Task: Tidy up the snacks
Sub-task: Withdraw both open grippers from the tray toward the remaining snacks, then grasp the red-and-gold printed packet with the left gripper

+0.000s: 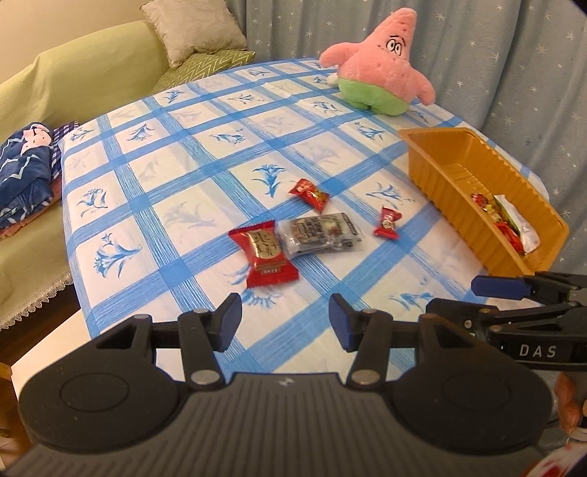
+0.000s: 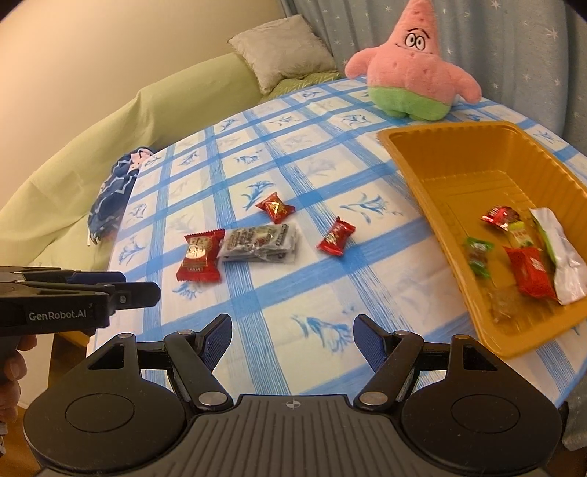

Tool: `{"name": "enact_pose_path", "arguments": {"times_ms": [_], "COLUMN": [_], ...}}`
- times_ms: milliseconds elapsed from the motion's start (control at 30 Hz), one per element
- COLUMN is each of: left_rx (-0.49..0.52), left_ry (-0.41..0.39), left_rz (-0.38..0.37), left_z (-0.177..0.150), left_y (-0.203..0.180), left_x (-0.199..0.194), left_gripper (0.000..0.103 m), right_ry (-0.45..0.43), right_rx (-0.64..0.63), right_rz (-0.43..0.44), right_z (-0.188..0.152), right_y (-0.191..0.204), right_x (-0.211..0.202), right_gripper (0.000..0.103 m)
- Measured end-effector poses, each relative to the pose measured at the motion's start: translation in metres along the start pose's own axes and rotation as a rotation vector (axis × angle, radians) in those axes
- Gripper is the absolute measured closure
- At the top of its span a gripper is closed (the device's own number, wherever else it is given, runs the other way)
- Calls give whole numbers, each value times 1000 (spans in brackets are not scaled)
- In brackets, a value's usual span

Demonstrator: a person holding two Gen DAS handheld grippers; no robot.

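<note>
On the blue-checked tablecloth lie a large red snack packet (image 1: pixel 263 255) (image 2: pixel 201 255), a clear grey packet (image 1: pixel 320 233) (image 2: pixel 259 243) and two small red candies (image 1: pixel 309 195) (image 2: pixel 275 207), (image 1: pixel 387 222) (image 2: pixel 336 236). An orange plastic tray (image 1: pixel 433 161) (image 2: pixel 414 172) at the right holds several wrapped snacks. My left gripper (image 1: pixel 285 320) hovers open and empty just short of the large red packet. My right gripper (image 2: pixel 292 343) is open and empty too, near the table's front edge beside the tray. Each gripper shows at the edge of the other's view.
A pink star-shaped plush toy (image 1: pixel 381 62) (image 2: pixel 411 62) sits at the table's far edge. A green-covered sofa (image 1: pixel 73 80) with cushions (image 1: pixel 194 29) and a folded blue blanket (image 1: pixel 25 165) stands to the left. Starry curtains (image 1: pixel 513 55) hang behind.
</note>
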State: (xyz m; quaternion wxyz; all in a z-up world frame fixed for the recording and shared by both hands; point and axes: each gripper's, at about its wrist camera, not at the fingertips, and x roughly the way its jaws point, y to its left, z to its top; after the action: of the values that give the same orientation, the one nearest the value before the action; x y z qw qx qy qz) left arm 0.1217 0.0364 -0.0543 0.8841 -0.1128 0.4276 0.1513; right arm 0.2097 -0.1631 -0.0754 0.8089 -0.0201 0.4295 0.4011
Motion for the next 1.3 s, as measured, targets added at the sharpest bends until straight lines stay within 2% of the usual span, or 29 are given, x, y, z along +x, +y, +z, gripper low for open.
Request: {"name": "enact_pose_path", "arguments": {"times_ms": [400, 833, 1200, 1300], "left_rx": [19, -7, -34, -23], "left_ry": [-9, 5, 30, 40], "left_rz": [26, 52, 49, 54], "left_z": [18, 37, 41, 42], "left_y": [4, 8, 19, 20], "left_x": [37, 74, 89, 91], "left_gripper": [54, 56, 74, 76], "right_ry": [-12, 4, 11, 12], "right_rx": [-14, 9, 20, 21], "right_rz": [-9, -24, -27, -28], "right_z": [21, 30, 36, 38], "right_y": [0, -10, -16, -17], "right_x": [31, 50, 59, 61], "right_gripper": [30, 30, 30, 30]}}
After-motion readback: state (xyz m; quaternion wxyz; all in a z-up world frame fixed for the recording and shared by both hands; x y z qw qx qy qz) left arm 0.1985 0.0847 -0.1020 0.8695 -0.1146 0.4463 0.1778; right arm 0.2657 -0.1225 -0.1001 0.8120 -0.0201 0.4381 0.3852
